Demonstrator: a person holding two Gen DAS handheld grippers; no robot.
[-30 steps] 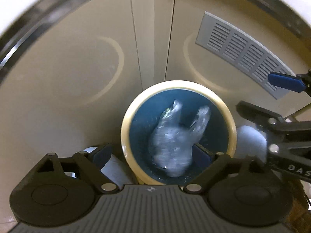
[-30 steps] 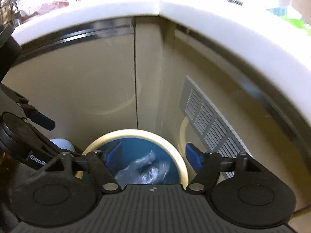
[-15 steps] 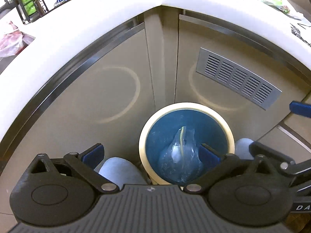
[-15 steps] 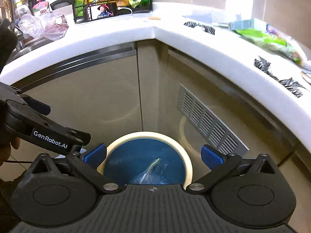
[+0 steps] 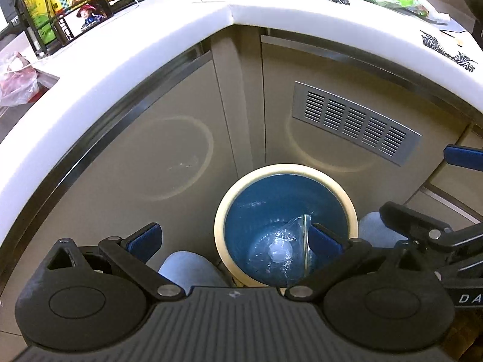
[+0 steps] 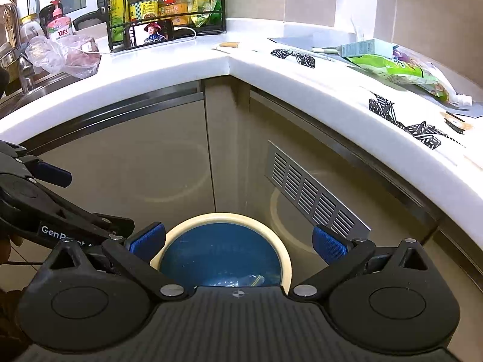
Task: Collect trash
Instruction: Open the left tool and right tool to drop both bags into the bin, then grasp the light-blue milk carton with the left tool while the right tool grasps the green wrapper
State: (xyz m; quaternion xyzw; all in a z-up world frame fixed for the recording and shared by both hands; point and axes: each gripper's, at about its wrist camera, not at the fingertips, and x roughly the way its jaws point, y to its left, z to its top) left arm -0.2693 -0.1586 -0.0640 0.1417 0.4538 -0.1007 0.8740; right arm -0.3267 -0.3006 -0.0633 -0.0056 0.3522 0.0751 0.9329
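Both tongs spread and empty above the bin; the bag lies inside it.

I have the left tongs [image 5: 235, 239] tilted steeply down over the bin [image 5: 283, 170], blue pads wide apart, nothing between them. The clear bag [image 5: 283, 252] sits crumpled at the bottom of the blue liner, well below the pads. I hold the right tongs [image 6: 238, 239] at a shallower downward angle, also spread with nothing pinched; from this wrist only a sliver of the bag [image 6: 241, 280] shows above the tongs' body. Each tool shows in the other's view: the right tongs [image 5: 437, 232] at the right edge, the left tongs [image 6: 45, 211] at the left edge, so the two flank the bin. The bin stands on the floor in the corner of the cabinets, under the white desk [image 6: 181, 69].
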